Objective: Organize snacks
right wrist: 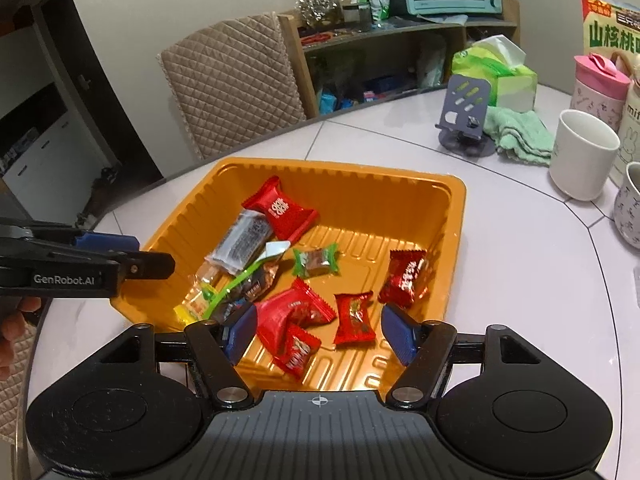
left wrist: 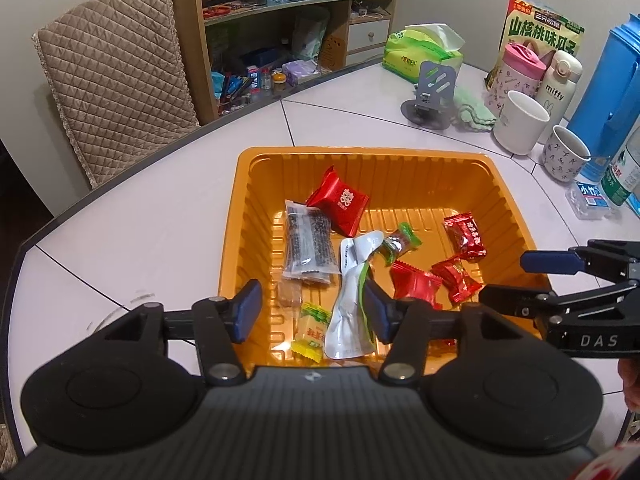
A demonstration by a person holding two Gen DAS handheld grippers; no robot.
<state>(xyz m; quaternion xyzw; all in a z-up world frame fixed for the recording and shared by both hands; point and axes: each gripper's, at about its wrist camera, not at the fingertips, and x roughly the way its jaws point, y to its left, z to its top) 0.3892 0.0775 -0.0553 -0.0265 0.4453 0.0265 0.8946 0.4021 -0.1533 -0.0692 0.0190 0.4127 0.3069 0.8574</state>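
An orange tray (left wrist: 360, 154) (right wrist: 340, 170) on the white table holds several wrapped snacks. Among them are a big red packet (left wrist: 338, 200) (right wrist: 280, 208), a dark bar (left wrist: 308, 246) (right wrist: 240, 244), a green-ended candy (left wrist: 400, 240) (right wrist: 316, 260) and small red candies (left wrist: 464, 236) (right wrist: 354, 318). My left gripper (left wrist: 312, 300) is open over the tray's near left part. A yellow candy (left wrist: 310, 332) and a white pouch (left wrist: 350, 308) lie between its jaws, ungripped. My right gripper (right wrist: 320, 324) is open above red packets (right wrist: 288, 312) at the near right. Each gripper shows at the edge of the other's view (left wrist: 532, 276) (right wrist: 132, 256).
Behind and right of the tray stand a white mug (left wrist: 520, 122), a patterned cup (left wrist: 564, 154), a blue jug (left wrist: 608, 80), a pink bottle (left wrist: 516, 68), a phone stand (left wrist: 432, 92), a green cloth (right wrist: 516, 132) and a tissue pack (left wrist: 424, 52). A quilted chair (left wrist: 112, 80) sits past the table's edge.
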